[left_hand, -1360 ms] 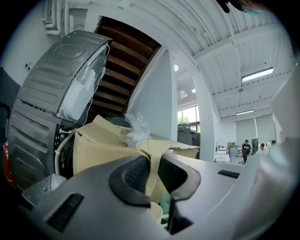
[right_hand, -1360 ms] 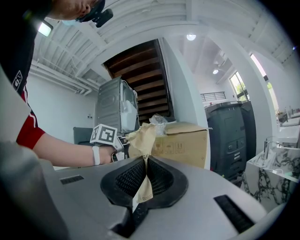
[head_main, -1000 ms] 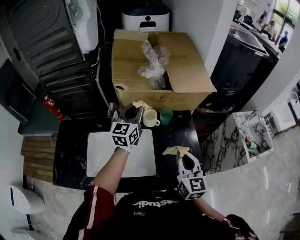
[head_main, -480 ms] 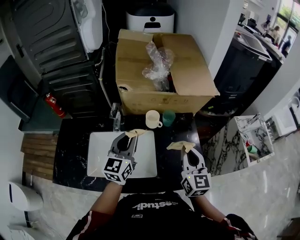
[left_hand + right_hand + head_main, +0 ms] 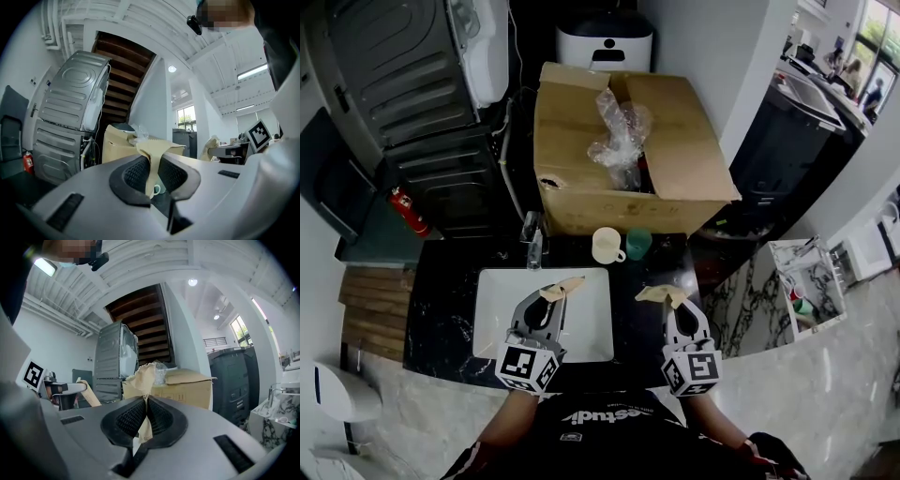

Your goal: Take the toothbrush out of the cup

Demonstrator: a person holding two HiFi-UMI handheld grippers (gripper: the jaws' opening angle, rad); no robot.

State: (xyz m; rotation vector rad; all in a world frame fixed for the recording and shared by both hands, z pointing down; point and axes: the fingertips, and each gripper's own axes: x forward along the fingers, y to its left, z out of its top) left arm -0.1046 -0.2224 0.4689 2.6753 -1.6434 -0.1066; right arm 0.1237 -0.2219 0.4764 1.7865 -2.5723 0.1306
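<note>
The left gripper (image 5: 562, 287) is held level over the front of the sink (image 5: 492, 314), its jaws closed on a strip of tan tape (image 5: 151, 164). The right gripper (image 5: 665, 294) is held over the black counter (image 5: 441, 319), between the sink's right rim and the counter's right edge, and its jaws are likewise pressed together on tape. A mug (image 5: 605, 246) and a green cup (image 5: 637, 243) are set side by side at the counter's back edge, just in front of the box (image 5: 581, 141). The toothbrush cannot be made out. Bare basin and counter are left between the grippers and the cups. A tap (image 5: 532, 246) is fixed at the sink's back-left corner.
</note>
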